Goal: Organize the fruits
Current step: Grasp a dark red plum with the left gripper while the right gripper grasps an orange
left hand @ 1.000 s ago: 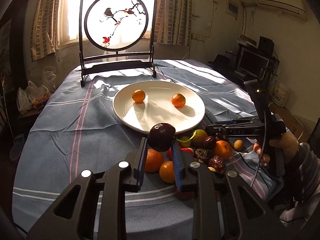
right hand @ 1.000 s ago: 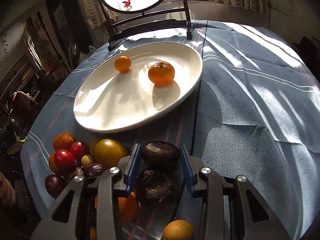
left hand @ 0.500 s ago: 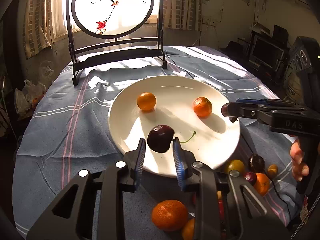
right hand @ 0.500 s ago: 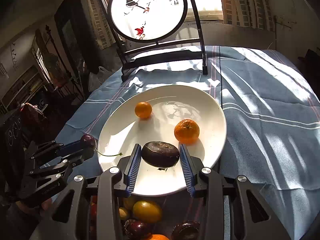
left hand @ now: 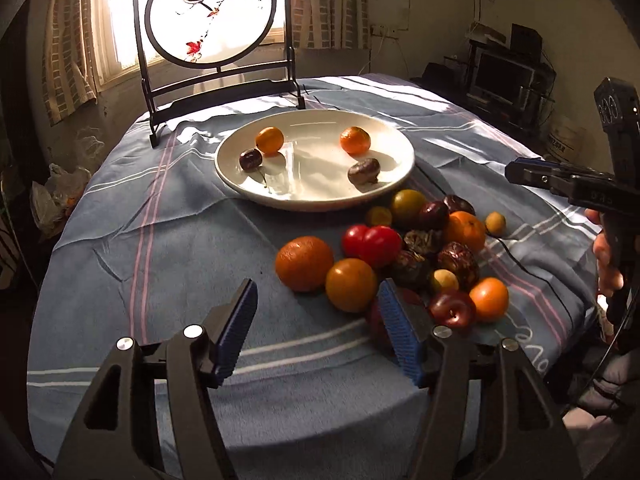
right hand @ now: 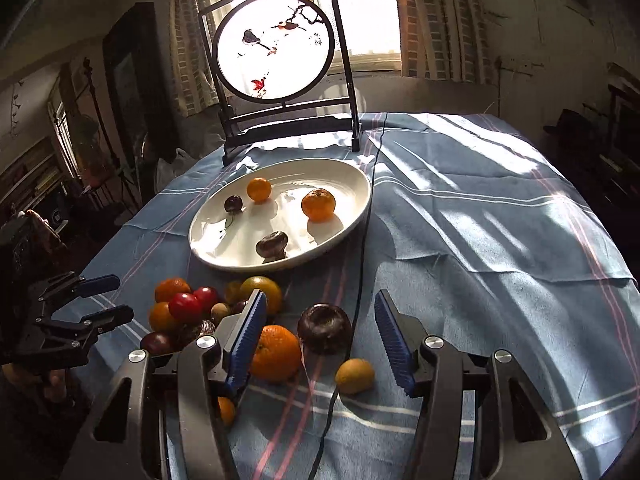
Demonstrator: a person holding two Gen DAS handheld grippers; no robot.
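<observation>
Sitting on the white plate point(left hand: 400, 148) now are four fruits: the dark cherry point(left hand: 251, 159) beside a small orange point(left hand: 269, 140) on its left side, and the brown passion fruit point(left hand: 363, 171) just below a tangerine point(left hand: 355, 140) on its right. Nearer me, the loose pile of fruit point(left hand: 400, 248) lies on the blue striped tablecloth point(left hand: 160, 248), just beside the plate's near rim. My left gripper point(left hand: 316, 330) hangs over the cloth, its jaws just opened and nothing between them. My right gripper point(right hand: 320, 332) has been opening too, jaws apart and gripping nothing; under it, on the cloth, sit a dark round fruit point(right hand: 325, 328) and an orange point(right hand: 276, 354). Behind the plate stands the round bird screen point(left hand: 212, 16).
</observation>
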